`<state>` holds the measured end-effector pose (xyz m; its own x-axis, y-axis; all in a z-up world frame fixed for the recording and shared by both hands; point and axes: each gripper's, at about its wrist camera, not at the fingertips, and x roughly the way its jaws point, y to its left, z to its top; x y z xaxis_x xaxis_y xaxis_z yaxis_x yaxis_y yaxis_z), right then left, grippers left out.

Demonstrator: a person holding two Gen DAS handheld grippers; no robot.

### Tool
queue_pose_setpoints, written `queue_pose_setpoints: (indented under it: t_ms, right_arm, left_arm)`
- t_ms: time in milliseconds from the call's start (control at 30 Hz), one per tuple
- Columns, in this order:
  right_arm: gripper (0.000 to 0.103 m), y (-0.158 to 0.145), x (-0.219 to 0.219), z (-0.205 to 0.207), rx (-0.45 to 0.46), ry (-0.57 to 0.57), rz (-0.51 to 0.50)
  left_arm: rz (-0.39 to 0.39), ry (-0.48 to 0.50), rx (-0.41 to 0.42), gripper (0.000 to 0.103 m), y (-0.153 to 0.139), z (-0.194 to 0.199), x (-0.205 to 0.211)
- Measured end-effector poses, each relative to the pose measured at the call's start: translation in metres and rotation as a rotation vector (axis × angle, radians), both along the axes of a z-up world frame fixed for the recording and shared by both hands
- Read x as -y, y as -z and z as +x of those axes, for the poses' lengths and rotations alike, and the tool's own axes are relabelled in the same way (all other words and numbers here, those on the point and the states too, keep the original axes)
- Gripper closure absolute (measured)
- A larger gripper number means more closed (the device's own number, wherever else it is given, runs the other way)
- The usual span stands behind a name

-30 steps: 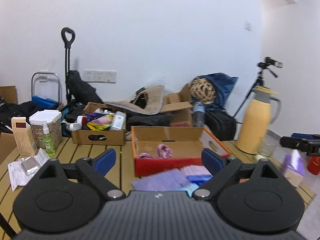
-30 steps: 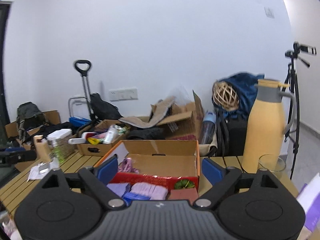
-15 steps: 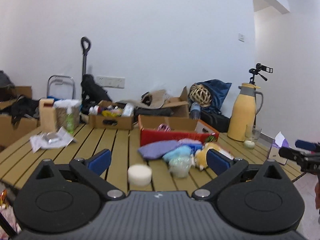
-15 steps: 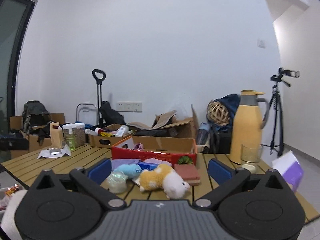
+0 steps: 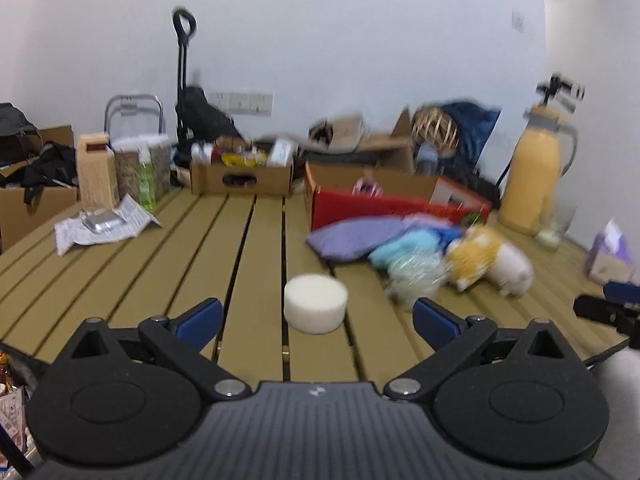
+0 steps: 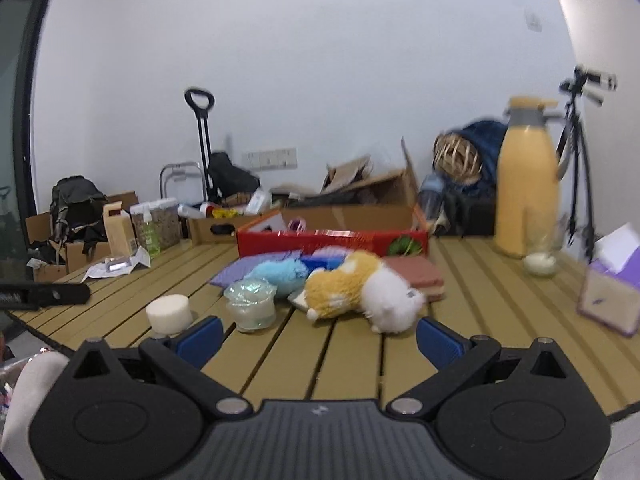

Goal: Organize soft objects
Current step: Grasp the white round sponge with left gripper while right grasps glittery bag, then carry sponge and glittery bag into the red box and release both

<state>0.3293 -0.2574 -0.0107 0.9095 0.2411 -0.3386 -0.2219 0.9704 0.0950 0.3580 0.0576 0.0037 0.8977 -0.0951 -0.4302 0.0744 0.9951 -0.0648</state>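
Note:
A white round sponge (image 5: 315,303) lies on the slatted wooden table (image 5: 224,248), just ahead of my open, empty left gripper (image 5: 317,320); it also shows in the right wrist view (image 6: 168,313). Beyond it lie a purple cloth (image 5: 352,237), a blue plush (image 6: 280,274), a shiny clear pouch (image 6: 251,308), an orange-and-white plush toy (image 6: 360,292) and a pink sponge block (image 6: 416,276). A red cardboard box (image 6: 332,238) stands behind them. My right gripper (image 6: 319,338) is open and empty, just short of the plush toy.
A yellow thermos (image 6: 526,184), a glass (image 6: 540,256) and a purple tissue box (image 6: 612,288) stand at the right. A brown box of bottles (image 5: 242,174), a green spray bottle (image 5: 145,180) and papers (image 5: 100,224) are at the left back. The other gripper shows at the right edge of the left wrist view (image 5: 608,308).
Both grippers have pulled back from the red box toward the table's near edge and tilted down; the soft things came into view in front of the box. The jaws stay open.

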Motion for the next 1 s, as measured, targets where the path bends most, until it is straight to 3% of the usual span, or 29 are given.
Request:
queue_pose_setpoints:
  t_ms: [167, 267, 367, 400, 433, 500, 533, 633, 767, 1000]
  right_arm:
    - [0.011, 0.016, -0.034, 0.068, -0.084, -0.078, 0.014]
    - [0.017, 0.022, -0.057, 0.104, -0.109, -0.144, 0.016]
    - [0.023, 0.031, -0.079, 0.137, -0.144, -0.180, 0.015]
    - [0.032, 0.032, -0.084, 0.146, -0.157, -0.180, 0.011]
    - [0.046, 0.035, -0.090, 0.156, -0.174, -0.179, 0.005]
    - [0.063, 0.040, -0.094, 0.167, -0.200, -0.212, 0.023]
    - [0.063, 0.041, -0.094, 0.169, -0.207, -0.224, 0.041]
    - [0.070, 0.041, -0.094, 0.166, -0.196, -0.235, 0.033]
    - [0.072, 0.029, -0.083, 0.144, -0.171, -0.228, 0.020]
    - [0.072, -0.004, -0.037, 0.059, -0.089, -0.152, 0.004]
  left_arm:
    - [0.039, 0.011, -0.074, 0.003, 0.023, 0.057, 0.010]
    - [0.046, -0.002, -0.121, 0.016, 0.030, 0.086, 0.011]
    - [-0.009, -0.015, -0.165, 0.035, 0.037, 0.106, 0.004]
    - [-0.029, -0.008, -0.179, 0.046, 0.039, 0.110, 0.001]
    - [-0.037, -0.005, -0.184, 0.047, 0.040, 0.112, -0.001]
    - [-0.038, -0.002, -0.175, 0.050, 0.041, 0.112, -0.001]
    - [-0.038, -0.002, -0.172, 0.051, 0.040, 0.111, -0.001]
    - [-0.062, -0.001, -0.181, 0.052, 0.035, 0.104, -0.002]
    - [-0.058, -0.009, -0.124, 0.052, 0.014, 0.074, 0.002]
    - [-0.080, -0.003, -0.001, 0.052, -0.026, -0.007, 0.012]
